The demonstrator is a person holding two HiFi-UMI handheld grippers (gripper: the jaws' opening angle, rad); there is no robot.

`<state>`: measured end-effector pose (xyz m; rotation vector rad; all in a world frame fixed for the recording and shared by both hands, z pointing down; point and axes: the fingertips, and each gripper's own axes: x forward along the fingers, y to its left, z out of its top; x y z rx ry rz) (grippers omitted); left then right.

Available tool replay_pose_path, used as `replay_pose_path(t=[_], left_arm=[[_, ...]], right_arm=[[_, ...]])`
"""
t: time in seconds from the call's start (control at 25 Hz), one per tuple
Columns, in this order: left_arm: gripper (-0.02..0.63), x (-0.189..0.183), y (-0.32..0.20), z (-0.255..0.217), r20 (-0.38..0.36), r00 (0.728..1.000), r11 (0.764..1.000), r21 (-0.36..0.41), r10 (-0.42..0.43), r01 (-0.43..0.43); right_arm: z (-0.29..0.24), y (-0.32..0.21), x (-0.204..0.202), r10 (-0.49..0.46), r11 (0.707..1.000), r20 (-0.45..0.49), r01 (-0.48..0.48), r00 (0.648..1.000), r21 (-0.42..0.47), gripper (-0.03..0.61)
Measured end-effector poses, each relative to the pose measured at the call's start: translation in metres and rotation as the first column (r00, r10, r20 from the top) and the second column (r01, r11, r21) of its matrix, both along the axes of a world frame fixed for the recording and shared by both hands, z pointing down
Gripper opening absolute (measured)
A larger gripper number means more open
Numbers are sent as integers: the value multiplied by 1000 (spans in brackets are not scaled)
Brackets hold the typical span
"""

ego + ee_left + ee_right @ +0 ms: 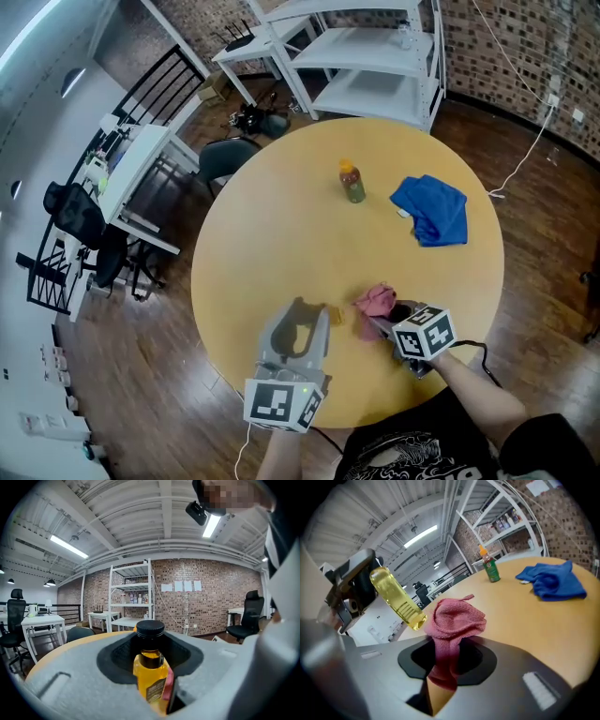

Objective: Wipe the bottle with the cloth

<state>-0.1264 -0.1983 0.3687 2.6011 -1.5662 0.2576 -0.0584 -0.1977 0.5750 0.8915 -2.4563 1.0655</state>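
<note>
My left gripper (302, 323) is shut on a small bottle (151, 677) of yellow liquid with a black cap. In the head view only the bottle's yellow end (335, 315) shows past the jaws. Just to its right, my right gripper (382, 323) is shut on a bunched pink cloth (376, 300). In the right gripper view the pink cloth (453, 620) rises from between the jaws, and the yellow bottle (396, 597) hangs tilted just to its left, held by the left gripper (351, 590). Cloth and bottle are close; I cannot tell if they touch.
On the round wooden table (272, 234), a green bottle with an orange cap (352, 182) stands at the far middle and a crumpled blue cloth (432, 210) lies to its right. White shelving (375, 56), desks and office chairs (80, 220) surround the table.
</note>
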Motion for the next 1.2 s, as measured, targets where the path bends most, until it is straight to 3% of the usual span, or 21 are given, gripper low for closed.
replay_pose_path(t=[0.2,0.44,0.96,1.2], left_arm=[[158,-2,-9,52,-9,1000,998,-66,-15,14],[158,5,-11,80,38,999,995,-99,-19,23],[173,9,-4,82,44,999,996,-81,-29,32],[187,6,7,86,52,992,989,-87,-115,119]], right_arm=[[-16,-16,31,75,996,-10,-74,997,58,98],[-39,-20,29,55,992,-8,-54,998,117,98],[-67,-15,10,-67,982,33,60,997,180,98],[-74,-16,14,-160,965,27,150,987,217,98]])
